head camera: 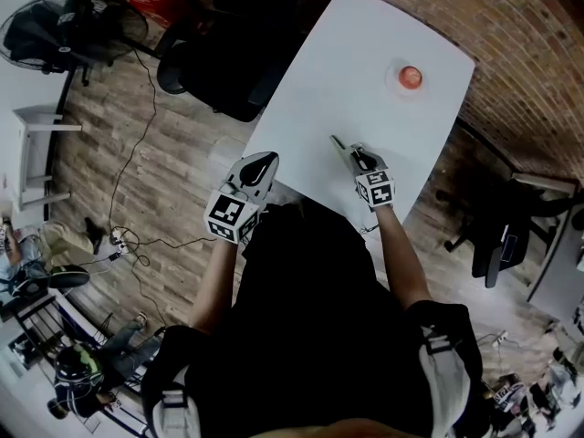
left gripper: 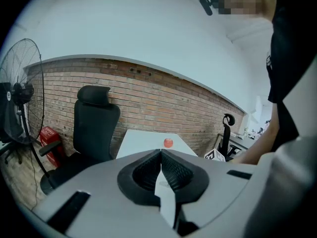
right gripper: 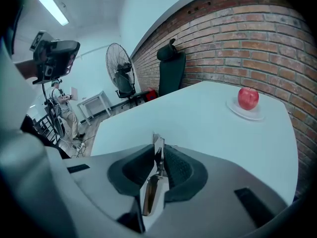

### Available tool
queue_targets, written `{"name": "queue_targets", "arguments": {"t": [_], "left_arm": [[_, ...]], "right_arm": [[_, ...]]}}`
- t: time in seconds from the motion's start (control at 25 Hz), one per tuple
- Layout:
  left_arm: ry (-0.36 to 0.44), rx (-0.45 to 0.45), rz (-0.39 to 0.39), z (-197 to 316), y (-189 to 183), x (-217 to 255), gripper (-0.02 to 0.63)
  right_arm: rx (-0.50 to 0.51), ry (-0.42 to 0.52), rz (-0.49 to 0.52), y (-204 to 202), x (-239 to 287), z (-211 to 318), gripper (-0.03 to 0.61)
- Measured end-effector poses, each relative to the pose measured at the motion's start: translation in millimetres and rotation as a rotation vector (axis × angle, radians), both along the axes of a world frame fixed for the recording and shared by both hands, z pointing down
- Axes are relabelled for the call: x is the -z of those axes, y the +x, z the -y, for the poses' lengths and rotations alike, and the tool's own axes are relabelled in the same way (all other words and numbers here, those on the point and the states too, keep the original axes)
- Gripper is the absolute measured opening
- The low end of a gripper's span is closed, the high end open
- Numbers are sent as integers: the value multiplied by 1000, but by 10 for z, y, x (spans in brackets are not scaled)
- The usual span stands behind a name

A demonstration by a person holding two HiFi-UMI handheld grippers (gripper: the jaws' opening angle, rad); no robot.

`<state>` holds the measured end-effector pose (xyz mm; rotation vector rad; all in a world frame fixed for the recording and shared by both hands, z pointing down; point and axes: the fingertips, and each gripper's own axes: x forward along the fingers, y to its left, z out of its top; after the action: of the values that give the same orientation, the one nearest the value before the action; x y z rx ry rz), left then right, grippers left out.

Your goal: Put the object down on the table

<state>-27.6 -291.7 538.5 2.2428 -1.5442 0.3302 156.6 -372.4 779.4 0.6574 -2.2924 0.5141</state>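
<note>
Over near part of table (head camera: 365, 53), right gripper (head camera: 357, 156) clamped on thin metal utensil (head camera: 339, 144). Left gripper (head camera: 259, 164) closed, empty, at table edge. Advice: lower until utensil lies flat on bare top, then release gently, well apart from apple (head camera: 411, 77).

Table (head camera: 365, 71): apple (head camera: 411, 77) on plate (head camera: 393, 87), far right end | my right gripper (head camera: 352, 154): over table's near edge, utensil (head camera: 338, 144) between jaws, tip toward far side | my left gripper (head camera: 265, 162): left of it, at table's near-left corner | chair (head camera: 224, 71): beside table's left edge | fan (head camera: 68, 27): far left, beyond chair | brick wall (left gripper: 148, 98): behind table.
</note>
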Motion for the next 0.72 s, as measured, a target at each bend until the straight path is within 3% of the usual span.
{"name": "queue_targets", "arguments": {"t": [0.72], "left_arm": [[7,35,-17,-59,-4,-34,20]], "right_arm": [[-40,-37,-15,83,-141,78,100]]}}
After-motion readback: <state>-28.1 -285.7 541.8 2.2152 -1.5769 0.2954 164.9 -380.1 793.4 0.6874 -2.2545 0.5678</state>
